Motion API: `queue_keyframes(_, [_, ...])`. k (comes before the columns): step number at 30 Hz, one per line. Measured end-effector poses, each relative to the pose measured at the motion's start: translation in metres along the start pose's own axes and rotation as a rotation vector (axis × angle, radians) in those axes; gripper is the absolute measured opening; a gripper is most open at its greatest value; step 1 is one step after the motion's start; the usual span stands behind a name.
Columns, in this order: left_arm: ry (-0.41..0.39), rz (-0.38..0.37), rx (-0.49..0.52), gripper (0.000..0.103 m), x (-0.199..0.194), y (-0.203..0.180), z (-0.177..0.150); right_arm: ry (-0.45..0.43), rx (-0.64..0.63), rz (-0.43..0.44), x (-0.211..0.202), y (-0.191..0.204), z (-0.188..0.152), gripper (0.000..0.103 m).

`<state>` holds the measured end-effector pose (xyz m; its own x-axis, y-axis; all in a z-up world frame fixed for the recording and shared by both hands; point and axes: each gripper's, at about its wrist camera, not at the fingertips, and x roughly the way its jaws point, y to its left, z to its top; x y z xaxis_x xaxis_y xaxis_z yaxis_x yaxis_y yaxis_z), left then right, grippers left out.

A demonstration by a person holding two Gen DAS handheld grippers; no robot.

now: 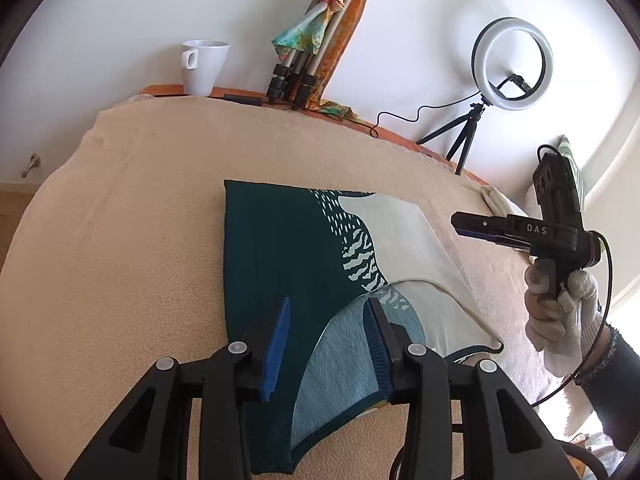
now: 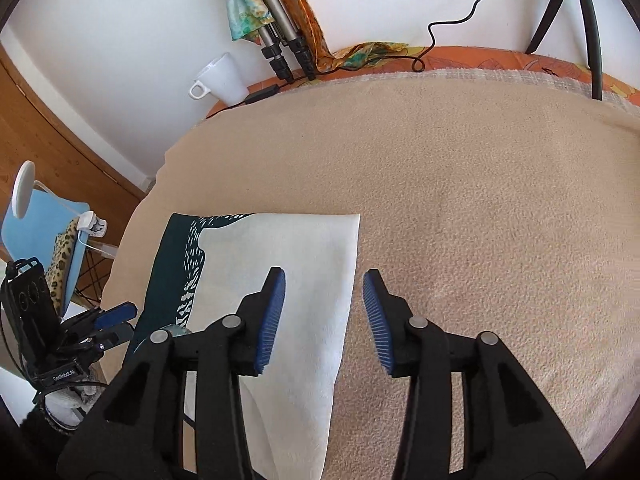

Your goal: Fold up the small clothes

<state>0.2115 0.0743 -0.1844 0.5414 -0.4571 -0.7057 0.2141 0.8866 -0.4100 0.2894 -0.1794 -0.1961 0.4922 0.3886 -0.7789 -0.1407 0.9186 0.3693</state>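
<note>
A small garment (image 1: 304, 264), dark teal and cream with a white print, lies partly folded on the beige blanket (image 1: 132, 240). Its light-blue inner side shows at the near edge. My left gripper (image 1: 328, 344) is open and empty, hovering over the garment's near part. The right gripper (image 1: 472, 226) shows at the right in this view, held above the blanket by a gloved hand. In the right wrist view the right gripper (image 2: 324, 320) is open and empty over the garment's cream right edge (image 2: 296, 272). The left gripper (image 2: 116, 322) shows at far left there.
A white mug (image 1: 204, 66), folded tripod legs with a colourful scarf (image 1: 308, 40), a ring light on a small tripod (image 1: 512, 64) and a black cable stand along the back edge by the wall. A chair with blue fabric (image 2: 44, 240) is left of the table.
</note>
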Motion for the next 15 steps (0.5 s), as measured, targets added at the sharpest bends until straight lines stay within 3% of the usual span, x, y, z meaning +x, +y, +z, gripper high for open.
queue_keyframes(1, [-0.010,-0.007,-0.019,0.044,-0.007,0.004,0.000,-0.004,0.011,0.017,-0.007,-0.002,-0.004,0.050])
queue_keyframes(5, [-0.008,-0.053,-0.139,0.067,-0.018,0.027,-0.003,0.016,0.114,0.115,-0.018,-0.019,-0.024,0.050])
queue_keyframes(11, [0.038,-0.137,-0.342,0.067,-0.008,0.068,-0.003,0.069,0.244,0.222,-0.016,-0.040,-0.052,0.050])
queue_keyframes(15, [0.084,-0.198,-0.423,0.067,0.008,0.084,-0.003,0.102,0.278,0.250,-0.010,-0.045,-0.060,0.050])
